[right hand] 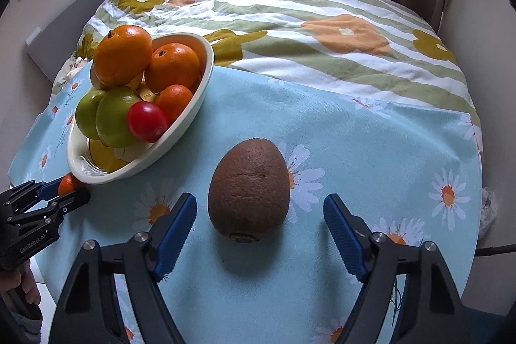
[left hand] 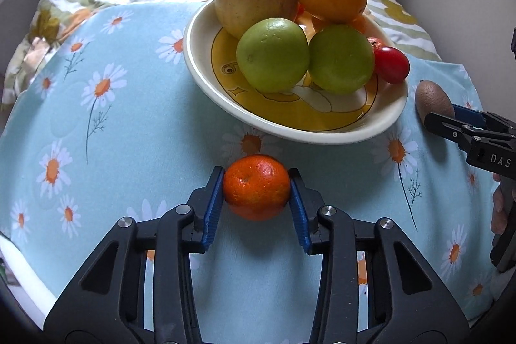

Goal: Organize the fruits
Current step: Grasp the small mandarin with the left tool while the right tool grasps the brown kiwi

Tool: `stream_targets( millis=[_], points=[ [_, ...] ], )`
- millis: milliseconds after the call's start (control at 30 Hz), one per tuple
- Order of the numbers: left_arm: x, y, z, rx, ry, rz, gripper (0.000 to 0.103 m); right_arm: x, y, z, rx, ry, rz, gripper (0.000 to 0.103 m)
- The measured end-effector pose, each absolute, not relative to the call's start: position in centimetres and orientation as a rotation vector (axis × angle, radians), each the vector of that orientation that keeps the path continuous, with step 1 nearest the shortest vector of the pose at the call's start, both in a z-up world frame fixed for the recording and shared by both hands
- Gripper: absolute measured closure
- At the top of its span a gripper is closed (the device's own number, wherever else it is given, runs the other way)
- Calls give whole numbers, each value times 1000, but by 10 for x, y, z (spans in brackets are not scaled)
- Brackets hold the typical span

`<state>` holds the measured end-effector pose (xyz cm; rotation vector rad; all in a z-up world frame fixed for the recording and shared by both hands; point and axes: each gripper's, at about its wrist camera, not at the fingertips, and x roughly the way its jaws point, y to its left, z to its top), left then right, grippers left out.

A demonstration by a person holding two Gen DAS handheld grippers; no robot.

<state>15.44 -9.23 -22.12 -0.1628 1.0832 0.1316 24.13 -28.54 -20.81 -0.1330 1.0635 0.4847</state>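
Left view: left tongs (left hand: 257, 194) clamped on tangerine (left hand: 256, 187) at 6 o'clock below crowded bowl (left hand: 206, 76), risking rolling fruit; right view: right tongs (right hand: 259, 226) apart, flanking kiwi (right hand: 249, 191) at centre, prone to slipping.

The bowl (right hand: 200, 79) hides most of the small tangerine (right hand: 66, 183).

- The piled bowl (left hand: 322, 136) stands directly beyond the clamped mandarin (left hand: 256, 191).
- Open cloth (right hand: 371, 144) lies right of the kiwi (right hand: 249, 191), whose flanks are unobstructed.
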Motion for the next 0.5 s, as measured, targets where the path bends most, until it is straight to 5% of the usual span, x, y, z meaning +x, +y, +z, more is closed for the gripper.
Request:
stream_targets(
  millis=[267, 500],
  points=[
    [147, -88, -217, -179, 1068, 155, 60, 242, -278, -209, -135, 1043, 500, 29],
    [139, -88, -207, -183, 1052, 177, 60, 244, -271, -213, -177, 1021, 481, 49]
  ],
)
